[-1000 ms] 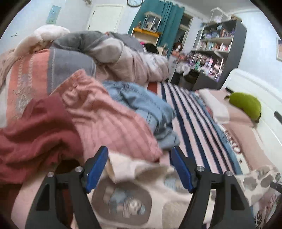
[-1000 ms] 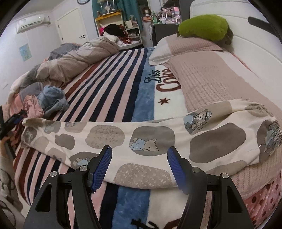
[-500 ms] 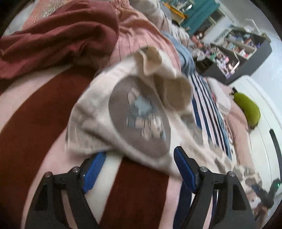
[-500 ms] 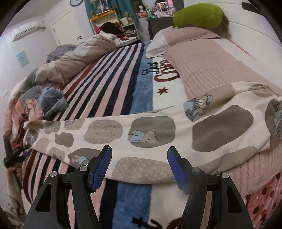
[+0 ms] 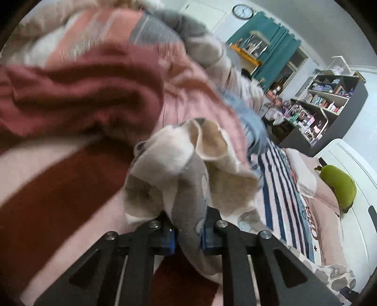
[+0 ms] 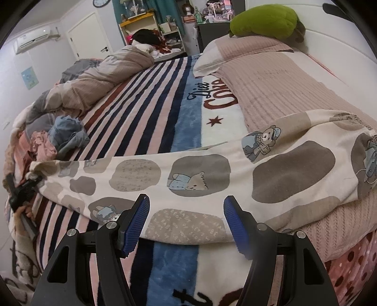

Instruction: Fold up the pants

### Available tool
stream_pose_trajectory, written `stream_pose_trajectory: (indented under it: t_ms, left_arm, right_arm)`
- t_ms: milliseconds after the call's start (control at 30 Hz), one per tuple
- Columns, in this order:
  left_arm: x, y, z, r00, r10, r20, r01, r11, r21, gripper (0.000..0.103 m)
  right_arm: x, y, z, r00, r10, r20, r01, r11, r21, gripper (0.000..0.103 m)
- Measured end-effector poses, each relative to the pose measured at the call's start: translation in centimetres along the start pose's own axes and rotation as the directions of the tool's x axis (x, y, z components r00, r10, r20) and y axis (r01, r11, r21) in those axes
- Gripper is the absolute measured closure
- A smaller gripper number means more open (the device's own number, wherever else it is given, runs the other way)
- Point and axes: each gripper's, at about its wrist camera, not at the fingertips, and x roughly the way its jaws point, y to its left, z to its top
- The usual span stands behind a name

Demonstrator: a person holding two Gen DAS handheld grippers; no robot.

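Observation:
The cream pants (image 6: pixel 188 174) with grey patches and bear prints lie stretched across the striped blanket (image 6: pixel 141 106), from left to right in the right wrist view. Their left end (image 5: pixel 186 164) is bunched up between the blue pads of my left gripper (image 5: pixel 187 231), whose jaws are closing and pinch the fabric. That gripper shows small at the far left of the right wrist view (image 6: pixel 22 190). My right gripper (image 6: pixel 186 219) stands open just above the near edge of the pants' middle, holding nothing.
A heap of clothes lies behind the left end: a maroon garment (image 5: pixel 70 94), a pink one and blue jeans (image 6: pixel 68 134). A rumpled duvet (image 6: pixel 106 77) lies along the far side. A green plush (image 6: pixel 266 21) sits on the pillows. Shelves (image 5: pixel 325 103) stand beyond the bed.
The left gripper dropped to the pants' end and closed its jaws on the fabric, which now stands bunched up. The right gripper stayed open over the pants' near edge.

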Motion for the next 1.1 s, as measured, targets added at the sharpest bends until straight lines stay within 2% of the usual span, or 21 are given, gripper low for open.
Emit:
stream_pose_trajectory:
  t_ms: [67, 167, 233, 267, 367, 433, 467, 500, 567, 667, 767, 867, 933, 1000, 1067, 1100]
  left_arm:
    - [-1.6, 0.0, 0.8, 0.999, 0.004, 0.039, -0.004, 1.000, 0.013, 0.093]
    - [-5.1, 1.0, 2.3, 0.991, 0.060, 0.118, -0.064, 0.998, 0.024, 0.093]
    - [-6.8, 2.3, 3.3, 0.985, 0.107, 0.138, -0.111, 0.994, 0.022, 0.093]
    - [-7.5, 3.1, 3.8, 0.984, 0.127, 0.126, -0.129, 0.992, 0.013, 0.093]
    - [-7.1, 4.6, 3.9, 0.989, 0.148, -0.002, -0.148, 0.988, 0.039, 0.087]
    - [-6.7, 5.0, 3.4, 0.983, 0.177, -0.055, -0.174, 0.983, 0.066, 0.076]
    - [-6.8, 5.4, 3.3, 0.982, 0.173, -0.072, -0.169, 0.984, 0.060, 0.062]
    - [-7.1, 5.9, 3.2, 0.984, 0.155, -0.087, -0.152, 0.987, 0.044, 0.042]
    - [-8.1, 6.3, 2.9, 0.987, 0.146, -0.073, -0.144, 0.989, 0.036, 0.024]
    - [-9.7, 7.3, 2.2, 0.983, 0.163, -0.085, -0.158, 0.986, 0.059, 0.023]
    - [-10.0, 8.8, 0.9, 0.979, 0.129, -0.158, -0.127, 0.992, 0.020, 0.023]
    - [-9.0, 9.8, -0.5, 0.971, 0.141, -0.191, -0.140, 0.990, 0.020, 0.023]
    - [-7.7, 10.6, -1.0, 0.977, 0.059, -0.207, -0.070, 0.997, -0.045, 0.023]
    - [-6.5, 10.9, -1.0, 0.981, -0.002, -0.193, -0.018, 0.995, -0.099, 0.023]
    - [-5.5, 10.4, -0.5, 0.991, 0.011, -0.133, -0.024, 0.995, -0.092, 0.024]
    - [-5.2, 10.3, -0.3, 0.993, 0.016, -0.115, -0.027, 0.995, -0.092, 0.037]
  right_arm:
    - [-0.2, 0.1, 0.0, 1.000, 0.003, 0.001, -0.003, 1.000, -0.001, 0.042]
    - [-0.4, 0.2, 0.0, 1.000, 0.014, 0.001, -0.014, 1.000, -0.004, 0.042]
    - [-0.5, 0.5, 0.0, 1.000, 0.022, -0.002, -0.023, 1.000, -0.009, 0.042]
    - [-0.6, 0.7, -0.1, 1.000, 0.029, -0.003, -0.029, 1.000, -0.012, 0.042]
    - [-0.6, 1.3, -0.2, 0.999, 0.046, -0.003, -0.046, 0.999, -0.019, 0.042]
    - [-0.5, 1.8, -0.3, 0.998, 0.062, -0.004, -0.062, 0.998, -0.023, 0.042]
    - [-0.4, 2.0, -0.4, 0.998, 0.069, -0.006, -0.069, 0.997, -0.026, 0.042]
    - [-0.3, 2.3, -0.6, 0.997, 0.074, -0.010, -0.075, 0.997, -0.030, 0.042]
    - [-0.3, 3.0, -0.8, 0.997, 0.081, -0.020, -0.081, 0.996, -0.047, 0.042]
    - [-0.3, 3.6, -1.0, 0.996, 0.079, -0.027, -0.081, 0.995, -0.058, 0.042]
    - [-0.1, 3.8, -1.0, 0.996, 0.084, -0.030, -0.086, 0.995, -0.053, 0.042]
    - [0.1, 4.3, -1.0, 0.995, 0.094, -0.034, -0.095, 0.994, -0.053, 0.042]
    - [0.1, 4.8, -1.0, 0.995, 0.093, -0.036, -0.095, 0.993, -0.064, 0.042]
    - [-0.1, 5.2, -1.0, 0.995, 0.091, -0.036, -0.094, 0.993, -0.074, 0.042]
    - [-0.4, 5.5, -1.0, 0.995, 0.091, -0.031, -0.093, 0.992, -0.082, 0.042]
    - [-0.5, 5.5, -1.0, 0.996, 0.090, -0.028, -0.092, 0.992, -0.084, 0.042]
